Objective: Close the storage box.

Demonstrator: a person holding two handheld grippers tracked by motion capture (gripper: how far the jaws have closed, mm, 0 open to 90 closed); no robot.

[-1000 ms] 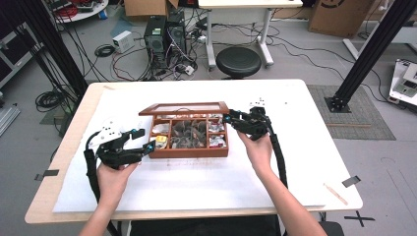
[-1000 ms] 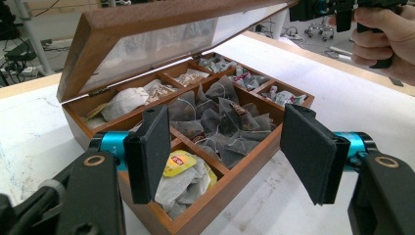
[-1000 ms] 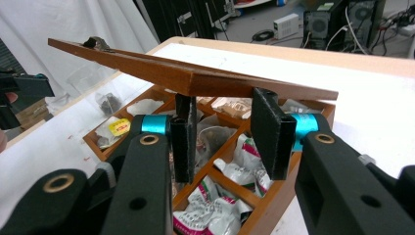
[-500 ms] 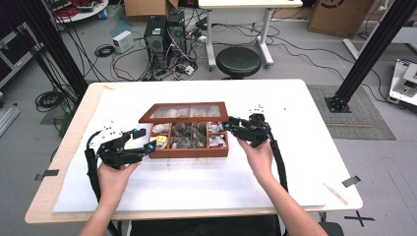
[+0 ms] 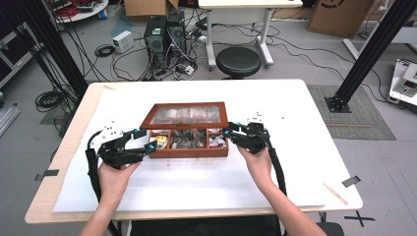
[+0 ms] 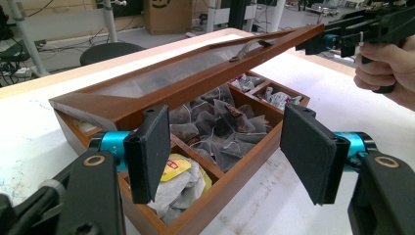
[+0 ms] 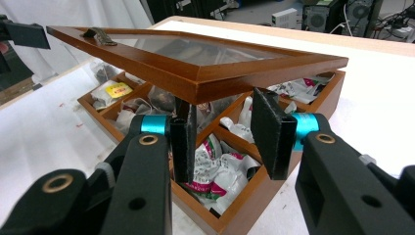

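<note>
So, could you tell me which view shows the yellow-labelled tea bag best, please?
The left gripper view: the tea bag lies close up in the box's near compartment. The right gripper view shows it farther off; the high view gives a small yellow spot.

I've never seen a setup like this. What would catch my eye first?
A wooden tea box sits mid-table, its glass lid half raised over compartments of tea bags. A hand-held gripper flanks each end: the left gripper with jaws wide, the right gripper pinching the lid's corner.
</note>
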